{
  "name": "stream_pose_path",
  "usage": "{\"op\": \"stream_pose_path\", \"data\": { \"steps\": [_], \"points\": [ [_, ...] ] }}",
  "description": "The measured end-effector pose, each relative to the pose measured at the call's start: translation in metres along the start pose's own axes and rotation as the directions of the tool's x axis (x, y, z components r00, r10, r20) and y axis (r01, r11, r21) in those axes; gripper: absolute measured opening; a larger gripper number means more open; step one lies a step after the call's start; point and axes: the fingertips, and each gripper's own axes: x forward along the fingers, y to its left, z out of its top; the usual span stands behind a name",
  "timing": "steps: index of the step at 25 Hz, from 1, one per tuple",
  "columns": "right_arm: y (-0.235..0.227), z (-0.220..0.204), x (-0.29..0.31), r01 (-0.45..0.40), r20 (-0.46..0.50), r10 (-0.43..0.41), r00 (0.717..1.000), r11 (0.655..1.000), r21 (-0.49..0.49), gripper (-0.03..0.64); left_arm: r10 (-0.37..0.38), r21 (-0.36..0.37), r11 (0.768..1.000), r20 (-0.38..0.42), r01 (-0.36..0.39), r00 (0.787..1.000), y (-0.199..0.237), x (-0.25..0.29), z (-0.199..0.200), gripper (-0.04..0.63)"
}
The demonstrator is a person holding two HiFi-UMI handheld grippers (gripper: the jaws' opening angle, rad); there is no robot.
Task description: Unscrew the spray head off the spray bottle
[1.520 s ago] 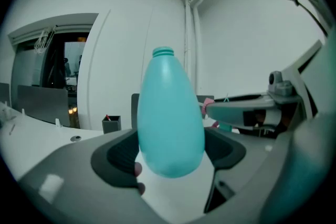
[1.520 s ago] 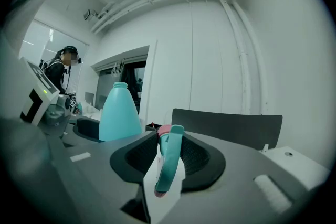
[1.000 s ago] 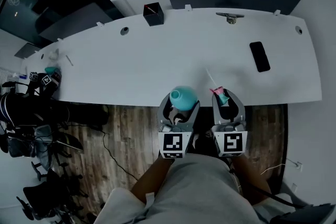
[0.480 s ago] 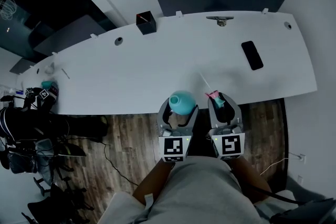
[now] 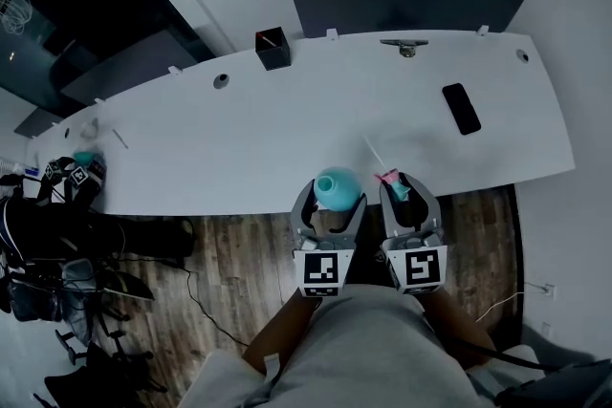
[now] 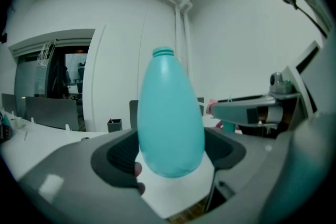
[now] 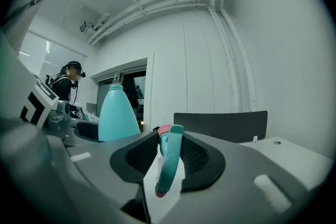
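A teal spray bottle (image 5: 337, 187) stands upright between the jaws of my left gripper (image 5: 330, 198), which is shut on its lower body. In the left gripper view the bottle (image 6: 170, 118) fills the middle, and its threaded neck (image 6: 163, 52) is bare with no head on it. My right gripper (image 5: 400, 191) is shut on the teal and pink spray head (image 5: 395, 183), apart from the bottle and just to its right. A thin white dip tube (image 5: 373, 151) sticks out from the head over the table. In the right gripper view the spray head (image 7: 167, 162) sits upright between the pads, with the bottle (image 7: 118, 115) to its left.
Both grippers hover at the near edge of a long white table (image 5: 249, 129). On it lie a black phone (image 5: 461, 108), a black pen cup (image 5: 272, 49) and a small metal fitting (image 5: 405, 45). A dark chair back (image 5: 402, 7) stands behind. Another person (image 7: 71, 81) works at the far left.
The right gripper has shifted a little with the spray head, ending slightly nearer the bottle. The left gripper and bottle have kept still. The head view itself has drifted.
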Motion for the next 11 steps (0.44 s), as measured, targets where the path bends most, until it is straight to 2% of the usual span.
{"op": "stream_pose_path", "data": {
  "steps": [11],
  "points": [
    [0.0033, 0.0053, 0.0007, -0.003, 0.017, 0.004, 1.000, 0.999, -0.045, 0.126, -0.006, 0.001, 1.000, 0.005, 0.006, 1.000, 0.0013, -0.0010, 0.0019, 0.382]
  ]
}}
